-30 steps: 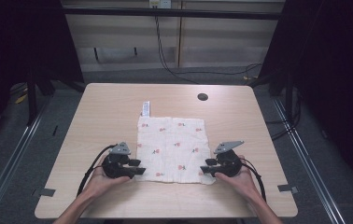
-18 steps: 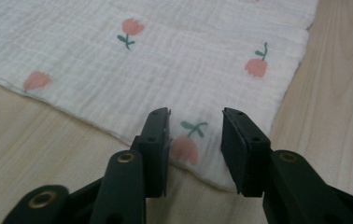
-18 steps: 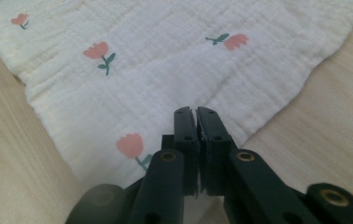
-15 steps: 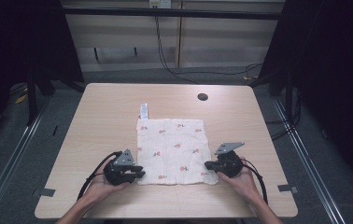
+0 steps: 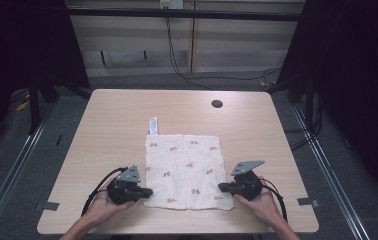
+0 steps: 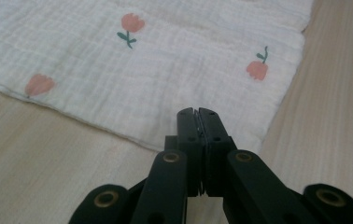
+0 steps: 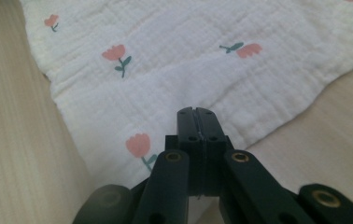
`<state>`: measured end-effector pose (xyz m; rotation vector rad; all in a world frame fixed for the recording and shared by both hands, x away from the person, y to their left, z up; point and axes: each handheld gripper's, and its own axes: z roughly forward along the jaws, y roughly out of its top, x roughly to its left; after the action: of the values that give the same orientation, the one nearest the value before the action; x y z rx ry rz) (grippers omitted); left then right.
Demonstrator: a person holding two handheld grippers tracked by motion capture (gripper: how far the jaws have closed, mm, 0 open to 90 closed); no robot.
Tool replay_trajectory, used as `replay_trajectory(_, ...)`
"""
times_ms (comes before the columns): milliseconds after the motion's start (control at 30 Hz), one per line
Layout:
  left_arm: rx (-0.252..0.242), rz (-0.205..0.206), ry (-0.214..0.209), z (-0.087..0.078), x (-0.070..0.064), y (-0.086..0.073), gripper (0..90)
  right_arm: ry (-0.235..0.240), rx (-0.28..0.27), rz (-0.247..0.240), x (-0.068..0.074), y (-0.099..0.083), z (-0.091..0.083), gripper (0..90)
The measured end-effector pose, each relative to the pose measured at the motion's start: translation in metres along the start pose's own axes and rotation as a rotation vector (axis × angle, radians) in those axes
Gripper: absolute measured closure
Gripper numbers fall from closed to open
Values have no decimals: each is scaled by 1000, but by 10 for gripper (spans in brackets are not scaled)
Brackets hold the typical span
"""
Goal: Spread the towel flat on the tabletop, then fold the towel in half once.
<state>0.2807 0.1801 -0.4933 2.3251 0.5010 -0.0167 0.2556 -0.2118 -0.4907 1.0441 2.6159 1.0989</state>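
A white cloth (image 5: 184, 170) printed with small red tulips lies flat on the wooden table (image 5: 112, 125), near its front edge. A white label (image 5: 153, 125) sticks out from the cloth's far left corner. My left gripper (image 5: 148, 191) is at the near left corner, jaws pressed together on the cloth's edge (image 6: 165, 70). My right gripper (image 5: 222, 187) is at the near right corner, shut the same way; the cloth (image 7: 202, 60) puckers toward its tips (image 7: 196, 112). A hand holds each gripper from the table's near edge.
A dark round hole (image 5: 217, 104) sits in the table's far right part. Grey tape marks lie at the front left (image 5: 51, 205) and front right (image 5: 308, 202). Dark frames and cables stand beyond the table. Bare wood surrounds the cloth.
Both grippers have drawn back toward the person, and the cloth with its label has slid nearer the front edge along with them.
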Motion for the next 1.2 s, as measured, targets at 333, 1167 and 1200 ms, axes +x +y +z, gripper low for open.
replay_trajectory(333, 11, -3, -49, -15, -19, -8, 886, 47, 11, -14, 18, -12, -11, 900)
replay_trajectory(1167, -98, -213, 31, -32, 23, -10, 358, 34, -115, 67, -6, 11, -12, 512)
replay_trajectory(1200, -106, -209, 24, -31, 25, -11, 380, 30, -113, 67, -9, 14, -11, 504)
